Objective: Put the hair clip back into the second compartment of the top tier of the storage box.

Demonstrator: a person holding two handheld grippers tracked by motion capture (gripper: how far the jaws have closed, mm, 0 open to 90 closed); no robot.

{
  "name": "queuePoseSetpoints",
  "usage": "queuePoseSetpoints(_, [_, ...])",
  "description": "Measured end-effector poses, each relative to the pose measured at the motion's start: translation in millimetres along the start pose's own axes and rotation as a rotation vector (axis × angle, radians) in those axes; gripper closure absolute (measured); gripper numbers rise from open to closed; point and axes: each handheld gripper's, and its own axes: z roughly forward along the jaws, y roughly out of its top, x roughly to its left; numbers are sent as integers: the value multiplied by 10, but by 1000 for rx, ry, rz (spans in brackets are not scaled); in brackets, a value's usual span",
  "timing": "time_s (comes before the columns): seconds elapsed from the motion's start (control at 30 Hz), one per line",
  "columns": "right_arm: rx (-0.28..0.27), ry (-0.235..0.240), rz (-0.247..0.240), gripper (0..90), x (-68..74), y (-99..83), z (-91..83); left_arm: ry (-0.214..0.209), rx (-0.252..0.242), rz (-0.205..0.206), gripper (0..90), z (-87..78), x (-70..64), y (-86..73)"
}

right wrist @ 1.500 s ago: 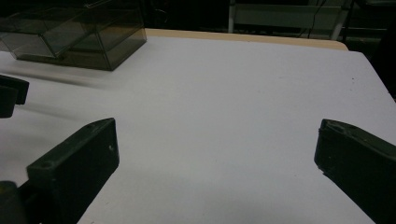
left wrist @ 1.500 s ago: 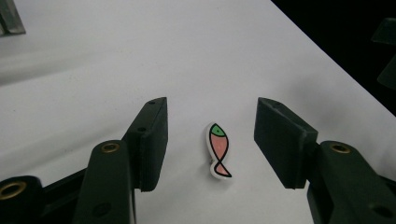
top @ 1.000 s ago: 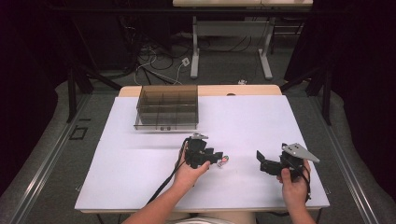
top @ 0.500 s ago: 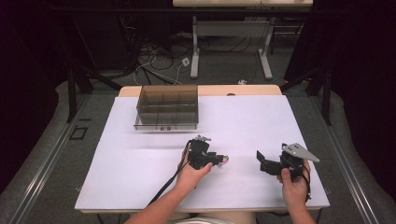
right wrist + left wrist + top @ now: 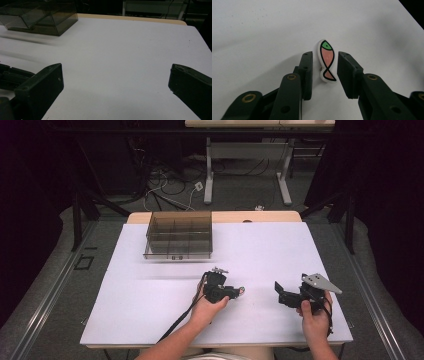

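Note:
A small white fish-shaped piece [image 5: 326, 60], pink with a green head and black outlines, lies flat on the white table [image 5: 150, 290]. My left gripper [image 5: 325, 72] is low over it, one jaw on each side, with a thin gap between each jaw and the piece. In the high view the left gripper [image 5: 235, 291] points right near the table's middle front. My right gripper [image 5: 279, 292] is held near the front right, jaws wide apart and pointing left; nothing lies between them in the right gripper view [image 5: 116, 85].
A smoky transparent box [image 5: 179, 234] with several compartments stands at the back left of the table; it also appears as the box [image 5: 40, 15] in the right gripper view. A cable [image 5: 175, 320] trails from the left gripper toward the front edge.
The left gripper has shifted slightly toward the person and lower onto the table. The right gripper has stayed still.

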Motion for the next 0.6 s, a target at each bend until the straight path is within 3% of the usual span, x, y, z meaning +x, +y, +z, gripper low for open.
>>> queuePoseSetpoints(0.6, [8, 0, -6, 0, -1, 0, -4, 6, 9, 12, 782, 18, -37, -33])
